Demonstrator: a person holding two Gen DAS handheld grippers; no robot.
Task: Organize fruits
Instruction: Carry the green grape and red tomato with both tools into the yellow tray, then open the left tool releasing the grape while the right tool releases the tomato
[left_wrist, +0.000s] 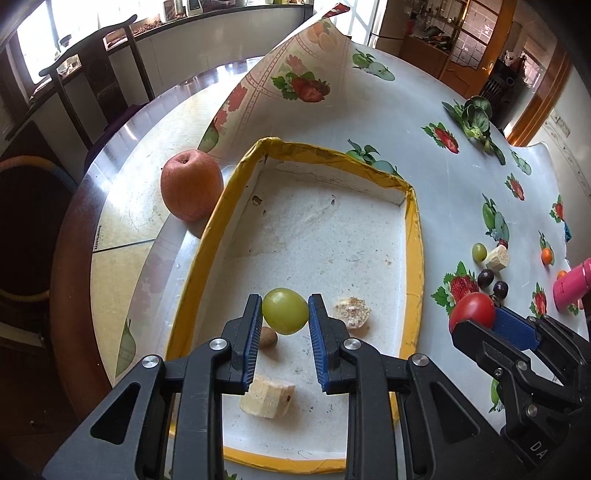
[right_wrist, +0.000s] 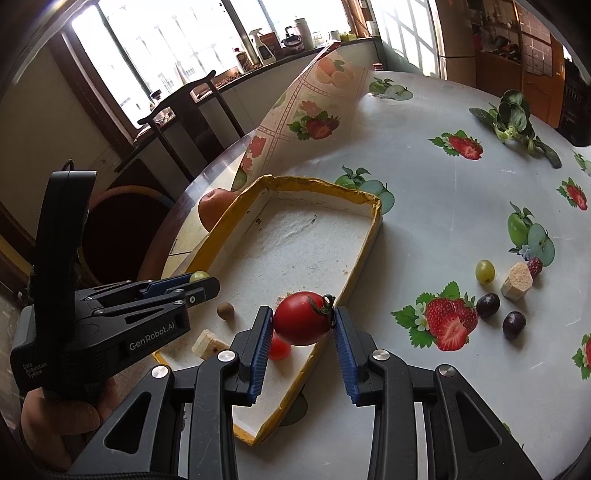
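The left gripper (left_wrist: 285, 314) is squeezing a green grape (left_wrist: 285, 311) and holds it over the yellow-edged tray (left_wrist: 416, 236). The right gripper (right_wrist: 303, 325) is squeezing a red tomato (right_wrist: 302, 318) above the tray's near edge. Two pale chunks, maybe banana (left_wrist: 267, 397), and a small brown ball (left_wrist: 268, 336) lie in the tray. An apple (left_wrist: 191, 185) sits just outside it. More grapes (right_wrist: 484, 271) lie on the tablecloth (right_wrist: 424, 177).

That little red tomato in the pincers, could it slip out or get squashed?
The cherry tomato looks smooth and glossy, so it may slip between the right gripper pads. Its thin skin probably bruises under hard squeezing. Being round, it would likely roll once dropped.
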